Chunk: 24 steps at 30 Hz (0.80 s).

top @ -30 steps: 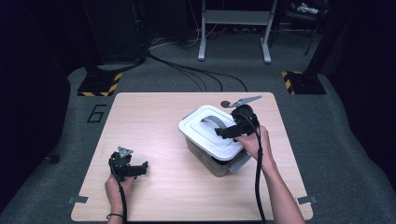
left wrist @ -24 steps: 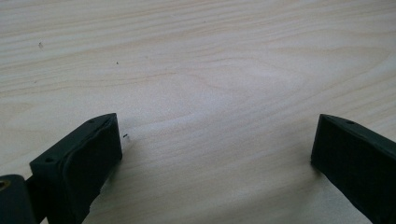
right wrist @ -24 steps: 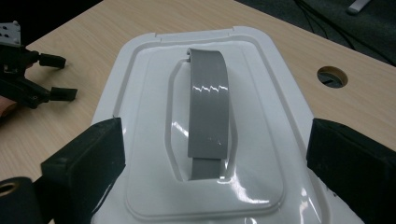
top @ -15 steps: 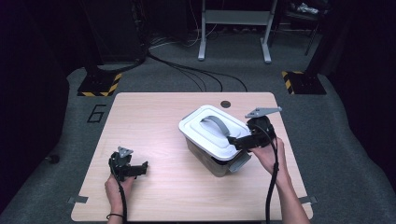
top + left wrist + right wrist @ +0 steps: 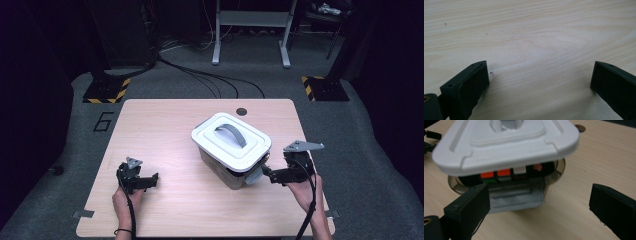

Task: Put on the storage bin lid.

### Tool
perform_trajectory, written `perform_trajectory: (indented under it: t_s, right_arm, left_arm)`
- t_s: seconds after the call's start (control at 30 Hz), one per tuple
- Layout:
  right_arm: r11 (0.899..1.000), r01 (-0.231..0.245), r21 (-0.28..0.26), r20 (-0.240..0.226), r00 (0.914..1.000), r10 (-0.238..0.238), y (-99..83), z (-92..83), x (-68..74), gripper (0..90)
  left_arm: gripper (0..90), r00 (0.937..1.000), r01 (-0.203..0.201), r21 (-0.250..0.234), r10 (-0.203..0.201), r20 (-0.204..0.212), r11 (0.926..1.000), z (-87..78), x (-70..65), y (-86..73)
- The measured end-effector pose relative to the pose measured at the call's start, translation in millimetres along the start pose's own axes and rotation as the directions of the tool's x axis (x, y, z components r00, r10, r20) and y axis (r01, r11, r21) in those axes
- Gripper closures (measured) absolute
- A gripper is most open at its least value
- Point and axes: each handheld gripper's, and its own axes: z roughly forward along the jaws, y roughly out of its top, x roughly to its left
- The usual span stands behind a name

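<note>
The counter [image 5: 165, 130] is evenly lit from above against dark surroundings; the gripper views are soft, with blurred near fingers [image 5: 466, 212].

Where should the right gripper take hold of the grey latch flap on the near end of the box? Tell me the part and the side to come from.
Grip the grey latch flap by its free lower edge, coming in level from the box's end, where the right gripper already faces it with open jaws. The flap hangs loose below the white lid, standing away from the wall, so probably one jaw slips under and swings it up.
</note>
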Motion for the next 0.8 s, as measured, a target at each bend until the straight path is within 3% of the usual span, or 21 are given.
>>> perform_trajectory:
  t_s: [0.2,0.4,0.53,0.6,0.77,0.8]
  right_arm:
    - [0.997,-0.067,0.028,0.003,0.9978,0.067,-40.8,12.5,-10.1,2.0]
    - [0.987,-0.135,0.091,0.024,0.9908,0.133,-86.1,46.1,-21.5,0.0]
    - [0.986,-0.14,0.09,0.065,0.9889,0.134,-109.8,67.4,-23.8,0.0]
    - [0.993,-0.1,0.069,0.098,0.9908,0.093,-116.4,72.7,-23.8,0.0]
    - [0.998,-0.041,0.054,0.161,0.9864,0.032,-118.6,78.9,-20.4,0.0]
    - [0.997,-0.049,0.052,0.157,0.9868,0.04,-118.4,79.2,-19.9,0.0]
  left_arm:
    - [1.6,1.0,-0.001,-0.001,0.001,0.0,1.0,0.1,0.1,0.1]
    - [1.6,1.0,0.001,0.0,-0.001,0.001,1.0,0.0,-0.1,0.1]
    - [1.6,1.0,0.001,0.001,-0.001,0.001,1.0,0.0,-0.1,0.1]
    - [1.6,1.0,0.001,0.0,-0.001,0.001,1.0,0.0,-0.1,0.1]
    - [1.6,1.0,0.0,0.0,0.0,0.002,1.0,0.2,0.0,0.1]
    - [1.6,1.0,0.0,0.0,0.0,0.002,1.0,0.2,-0.1,0.2]
